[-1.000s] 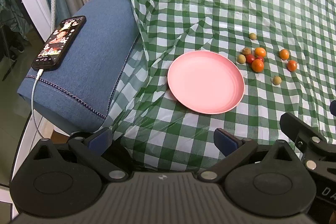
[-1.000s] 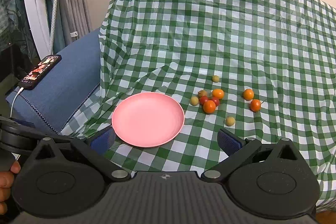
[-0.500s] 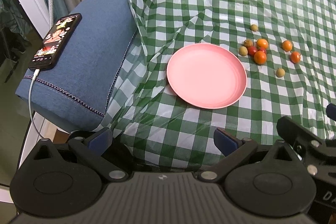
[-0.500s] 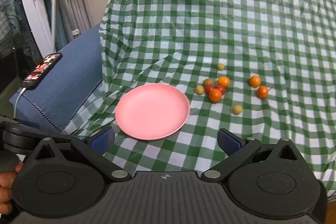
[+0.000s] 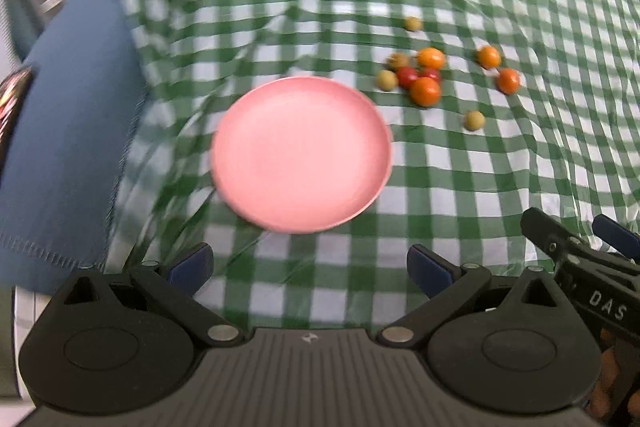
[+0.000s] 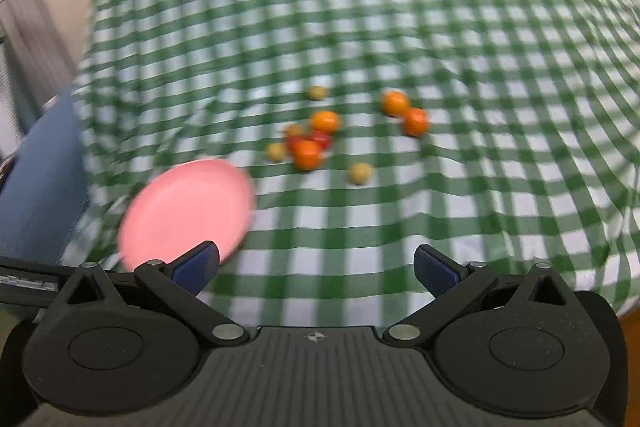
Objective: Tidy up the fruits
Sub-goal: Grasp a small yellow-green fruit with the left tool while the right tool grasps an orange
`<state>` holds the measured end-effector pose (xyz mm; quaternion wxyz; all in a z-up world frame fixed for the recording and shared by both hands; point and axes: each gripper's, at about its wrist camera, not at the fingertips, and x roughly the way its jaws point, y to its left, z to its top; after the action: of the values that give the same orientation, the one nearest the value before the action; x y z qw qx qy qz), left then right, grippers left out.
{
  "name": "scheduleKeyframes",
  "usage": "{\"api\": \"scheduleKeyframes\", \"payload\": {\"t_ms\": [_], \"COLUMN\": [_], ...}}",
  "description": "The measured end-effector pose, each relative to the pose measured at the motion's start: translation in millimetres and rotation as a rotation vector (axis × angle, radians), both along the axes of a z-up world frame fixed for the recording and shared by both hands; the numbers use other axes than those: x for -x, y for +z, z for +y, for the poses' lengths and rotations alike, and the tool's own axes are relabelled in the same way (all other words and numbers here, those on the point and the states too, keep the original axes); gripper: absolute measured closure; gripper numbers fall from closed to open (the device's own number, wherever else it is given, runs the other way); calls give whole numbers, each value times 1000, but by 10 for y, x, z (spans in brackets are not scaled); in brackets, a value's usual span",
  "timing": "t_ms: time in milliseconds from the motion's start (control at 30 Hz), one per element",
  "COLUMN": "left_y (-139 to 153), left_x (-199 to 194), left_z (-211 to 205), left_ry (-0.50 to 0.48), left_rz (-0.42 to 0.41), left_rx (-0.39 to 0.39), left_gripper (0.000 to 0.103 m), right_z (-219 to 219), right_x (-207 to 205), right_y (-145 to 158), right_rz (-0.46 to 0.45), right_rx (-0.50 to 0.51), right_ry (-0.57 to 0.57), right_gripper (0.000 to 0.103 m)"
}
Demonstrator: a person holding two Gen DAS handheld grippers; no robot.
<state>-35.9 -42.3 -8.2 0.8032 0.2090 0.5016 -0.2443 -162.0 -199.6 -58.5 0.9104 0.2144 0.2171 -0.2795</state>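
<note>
- Surface: a green-and-white checked tablecloth (image 5: pixel 460 187), creased at the left, covers the table; a blue fabric cushion (image 5: pixel 60 147) lies beside its left edge.
- A round pink plastic plate (image 5: pixel 300 153) lies flat, near and left of the fruit, with nothing on it.
- The small round fruits, orange, red and yellow-green, (image 5: pixel 424 79) lie loose on the cloth, far right of the plate; none touches it.
- Left gripper (image 5: pixel 310 269): jaws wide apart, holding nothing.
- Right gripper (image 6: pixel 316 267): jaws wide apart, holding nothing.
</note>
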Motion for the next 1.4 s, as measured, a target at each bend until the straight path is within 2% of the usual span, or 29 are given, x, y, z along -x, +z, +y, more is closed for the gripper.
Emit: {"api": "scheduleKeyframes", "payload": {"t_ms": [67, 233, 433, 600, 767, 867, 933, 1000, 1067, 1133, 1267, 1400], "left_y": [-43, -222, -588, -994, -1372, -1500, -1531, -1480, -1401, -1353, -1197, -805], "left_x": [-101, -574, -1378, -1775, -2023, -2138, -2170, -2163, -2126, -2128, -2057, -1861], "left_z": [-249, -932, -1604, -1923, -2111, -2140, -2144, -2136, -2135, -2114, -2051, -1843], "left_ry": [-33, -105, -85, -148, -155, -134, -140, -152, -176, -160, -139, -133], "left_rz": [1, -8, 10, 77, 161, 198, 202, 170, 151, 200, 167, 143], "left_rx": [-19, -23, -91, -164, -185, -181, -177, -148, -129, -100, -64, 7], "left_gripper": [0, 0, 0, 0, 1, 1, 4, 21, 72, 73, 73, 73], "right_z": [-195, -729, -1381, -1766, -2064, -2112, -2138, -2152, -2113, -2029, -2021, -1922], "right_x": [-14, -256, -803, -1310, -1690, -1720, -1730, -1727, -1666, -1626, -1595, -1384], "right_y": [-92, -302, -620, -902, -1199, -1245, -1239, -1221, -1187, -1119, -998, -661], "right_rz": [46, 107, 131, 179, 250, 217, 210, 212, 201, 187, 179, 119], "right_rx": [-58, -66, -52, 20, 16, 57, 57, 58, 68, 77, 60, 65], "right_ry": [-50, -138, -146, -162, -145, -141, -139, -139, -162, -159, -164, -172], "right_gripper": [1, 1, 1, 1, 1, 1, 1, 1, 18, 67, 66, 67]}}
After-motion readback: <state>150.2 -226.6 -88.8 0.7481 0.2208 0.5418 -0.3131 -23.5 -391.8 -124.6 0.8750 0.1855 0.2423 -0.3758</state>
